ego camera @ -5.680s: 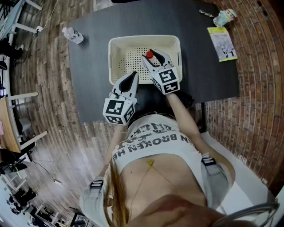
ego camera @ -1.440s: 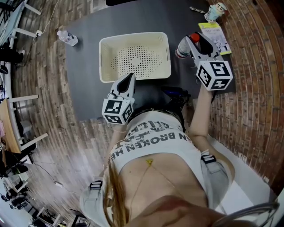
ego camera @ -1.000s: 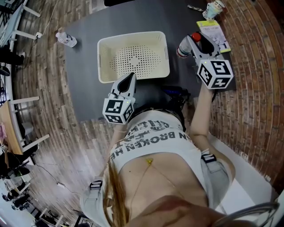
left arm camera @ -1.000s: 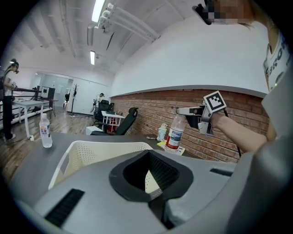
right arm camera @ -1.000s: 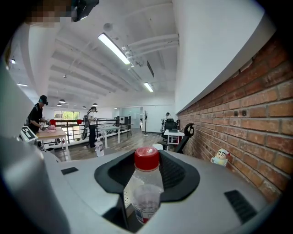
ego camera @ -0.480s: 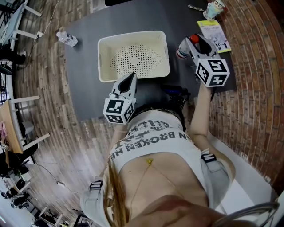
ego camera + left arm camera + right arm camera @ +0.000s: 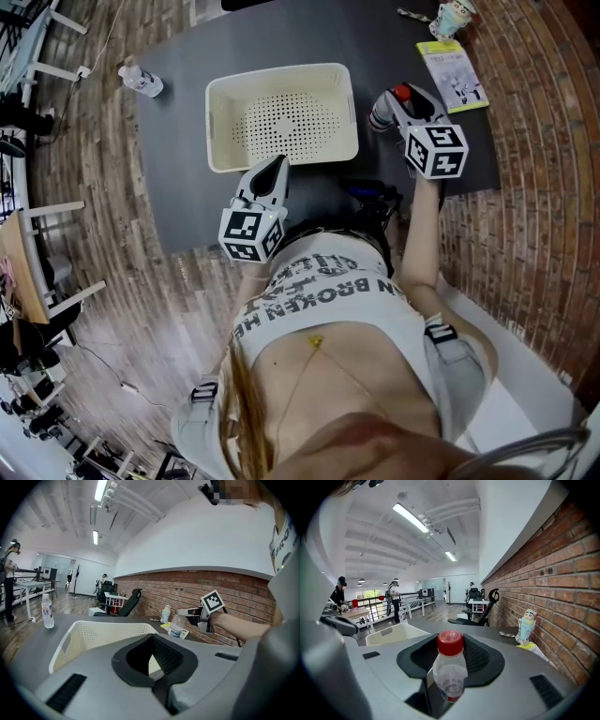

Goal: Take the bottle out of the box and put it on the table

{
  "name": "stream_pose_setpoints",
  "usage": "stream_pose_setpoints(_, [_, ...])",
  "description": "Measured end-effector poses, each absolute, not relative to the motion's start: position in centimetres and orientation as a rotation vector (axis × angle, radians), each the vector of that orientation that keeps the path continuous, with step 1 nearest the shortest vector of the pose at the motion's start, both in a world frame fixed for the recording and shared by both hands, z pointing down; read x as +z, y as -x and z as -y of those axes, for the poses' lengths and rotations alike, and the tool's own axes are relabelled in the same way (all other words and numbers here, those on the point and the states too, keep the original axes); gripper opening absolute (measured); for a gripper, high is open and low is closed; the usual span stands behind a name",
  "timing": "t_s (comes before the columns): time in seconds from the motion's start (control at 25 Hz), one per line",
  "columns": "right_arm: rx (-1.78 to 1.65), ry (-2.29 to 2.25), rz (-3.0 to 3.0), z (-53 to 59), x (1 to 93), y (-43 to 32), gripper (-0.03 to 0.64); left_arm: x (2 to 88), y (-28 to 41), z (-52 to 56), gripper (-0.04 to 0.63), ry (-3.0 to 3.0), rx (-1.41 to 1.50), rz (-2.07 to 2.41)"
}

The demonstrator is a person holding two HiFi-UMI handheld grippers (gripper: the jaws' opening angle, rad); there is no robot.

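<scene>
One bottle [image 7: 449,677] upright, red cap [image 7: 450,643] up

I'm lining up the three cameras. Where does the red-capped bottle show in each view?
Head view: red-capped bottle at upper right, just right of the cream basket.
Left gripper view: right of centre, beyond the basket.
Right gripper view: bottom centre, between the jaws.
Shared landmark: the basket, also at left in the right gripper view.

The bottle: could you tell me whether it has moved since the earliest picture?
Yes: held by the right hand-held gripper, the bottle went from inside the box to the box's right.
</scene>
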State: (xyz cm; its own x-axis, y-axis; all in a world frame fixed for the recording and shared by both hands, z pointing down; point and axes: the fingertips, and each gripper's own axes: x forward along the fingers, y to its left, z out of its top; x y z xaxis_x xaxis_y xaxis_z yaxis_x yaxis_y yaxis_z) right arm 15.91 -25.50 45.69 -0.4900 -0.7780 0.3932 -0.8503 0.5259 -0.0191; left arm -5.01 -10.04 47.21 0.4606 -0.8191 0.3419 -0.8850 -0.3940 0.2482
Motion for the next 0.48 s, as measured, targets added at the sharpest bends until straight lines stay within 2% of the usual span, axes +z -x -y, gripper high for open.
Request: stream_pose_setpoints(0.48, [0.361, -1.337, 2.316, 25.0, 51.6, -16.5, 0.158, 47.5, 5.1, 10.1, 0.005, -2.325, 0.239, 1.414])
